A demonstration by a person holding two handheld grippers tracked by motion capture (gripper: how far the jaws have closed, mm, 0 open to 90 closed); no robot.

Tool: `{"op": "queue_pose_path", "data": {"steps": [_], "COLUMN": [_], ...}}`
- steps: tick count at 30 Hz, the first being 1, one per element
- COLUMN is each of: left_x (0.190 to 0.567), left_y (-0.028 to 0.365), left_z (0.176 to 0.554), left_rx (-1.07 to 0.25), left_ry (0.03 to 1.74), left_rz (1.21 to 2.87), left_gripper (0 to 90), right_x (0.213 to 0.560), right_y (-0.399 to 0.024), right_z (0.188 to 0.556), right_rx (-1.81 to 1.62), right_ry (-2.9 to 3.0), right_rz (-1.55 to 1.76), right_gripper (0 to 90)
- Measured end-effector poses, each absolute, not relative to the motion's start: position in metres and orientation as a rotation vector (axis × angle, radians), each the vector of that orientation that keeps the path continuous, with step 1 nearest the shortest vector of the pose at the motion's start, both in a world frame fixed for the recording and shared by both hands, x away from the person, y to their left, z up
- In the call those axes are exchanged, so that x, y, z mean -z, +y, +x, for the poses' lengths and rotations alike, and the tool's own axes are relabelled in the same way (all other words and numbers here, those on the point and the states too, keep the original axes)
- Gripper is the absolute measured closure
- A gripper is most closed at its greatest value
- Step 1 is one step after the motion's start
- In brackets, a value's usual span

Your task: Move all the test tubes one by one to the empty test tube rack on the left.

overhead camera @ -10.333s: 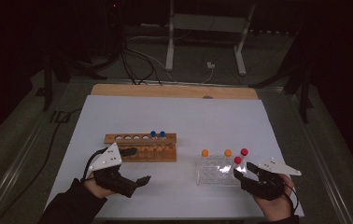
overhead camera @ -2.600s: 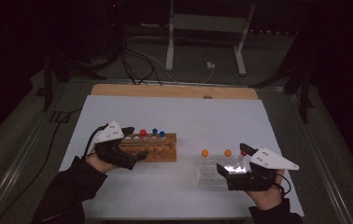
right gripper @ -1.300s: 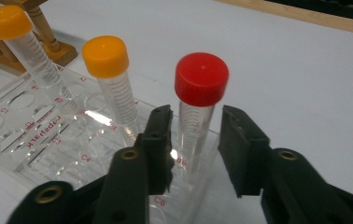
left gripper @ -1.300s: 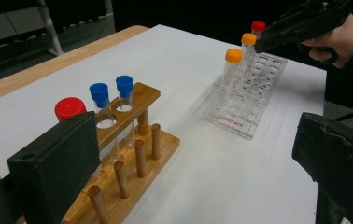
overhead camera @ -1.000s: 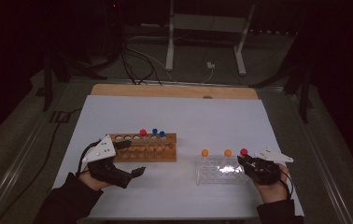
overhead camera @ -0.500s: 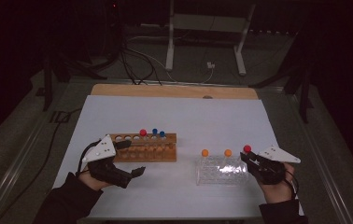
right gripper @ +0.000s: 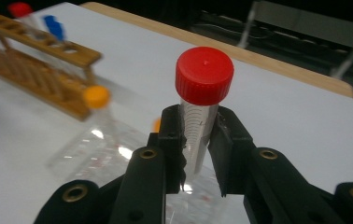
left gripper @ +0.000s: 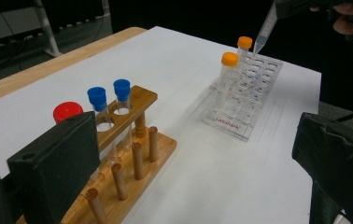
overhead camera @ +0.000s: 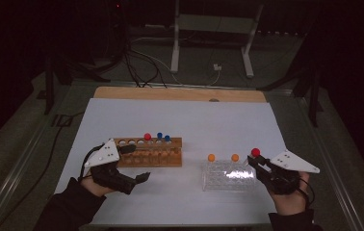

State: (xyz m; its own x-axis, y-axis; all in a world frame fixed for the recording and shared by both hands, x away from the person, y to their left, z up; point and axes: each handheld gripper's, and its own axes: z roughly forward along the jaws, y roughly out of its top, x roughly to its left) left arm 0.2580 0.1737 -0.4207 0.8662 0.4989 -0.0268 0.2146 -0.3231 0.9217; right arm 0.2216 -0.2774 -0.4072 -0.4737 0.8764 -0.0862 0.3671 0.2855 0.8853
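My right gripper [right gripper: 198, 135] is shut on a clear tube with a red cap [right gripper: 204, 74], holding it by the body just under the cap. In the high view this tube [overhead camera: 255, 153] is at the right end of the clear plastic rack [overhead camera: 228, 177]. In the left gripper view its pointed tip [left gripper: 262, 35] hangs tilted above that rack [left gripper: 240, 109]. Two orange-capped tubes [overhead camera: 211, 157] [overhead camera: 235, 157] stand in the clear rack. My left gripper [overhead camera: 136, 163] stands open beside the wooden rack [overhead camera: 151, 153], with nothing between its jaws.
The wooden rack holds a red-capped tube [left gripper: 68, 112] and two blue-capped tubes [left gripper: 96, 99] [left gripper: 122, 89]. Both racks stand on a white mat [overhead camera: 185, 120] over a wooden tabletop. Cables and a metal stand lie on the floor beyond the table's far edge.
My right gripper has risen a little and shifted right, lifting the red-capped tube up from the clear rack. The left gripper has stayed where it was.
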Motion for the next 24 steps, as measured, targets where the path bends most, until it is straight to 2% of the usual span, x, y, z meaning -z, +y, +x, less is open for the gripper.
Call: {"op": "queue_pose_path", "data": {"steps": [12,24], "left_x": [0.417,0.419], "left_y": [0.167,0.153], "left_z": [0.257,0.255], "left_rx": [-0.280,-0.253], "left_ry": [0.505,0.467], "left_rz": [1.916,1.935], "left_gripper": [1.7,1.7], "right_x": [0.406,0.434], "right_y": [-0.227,-0.167], "right_z": [0.213,0.214], "right_rx": [-1.269,-1.273], "right_ry": [2.153,2.368], "right_rz": [0.957,0.809], "right_gripper": [74.9,74.9]}}
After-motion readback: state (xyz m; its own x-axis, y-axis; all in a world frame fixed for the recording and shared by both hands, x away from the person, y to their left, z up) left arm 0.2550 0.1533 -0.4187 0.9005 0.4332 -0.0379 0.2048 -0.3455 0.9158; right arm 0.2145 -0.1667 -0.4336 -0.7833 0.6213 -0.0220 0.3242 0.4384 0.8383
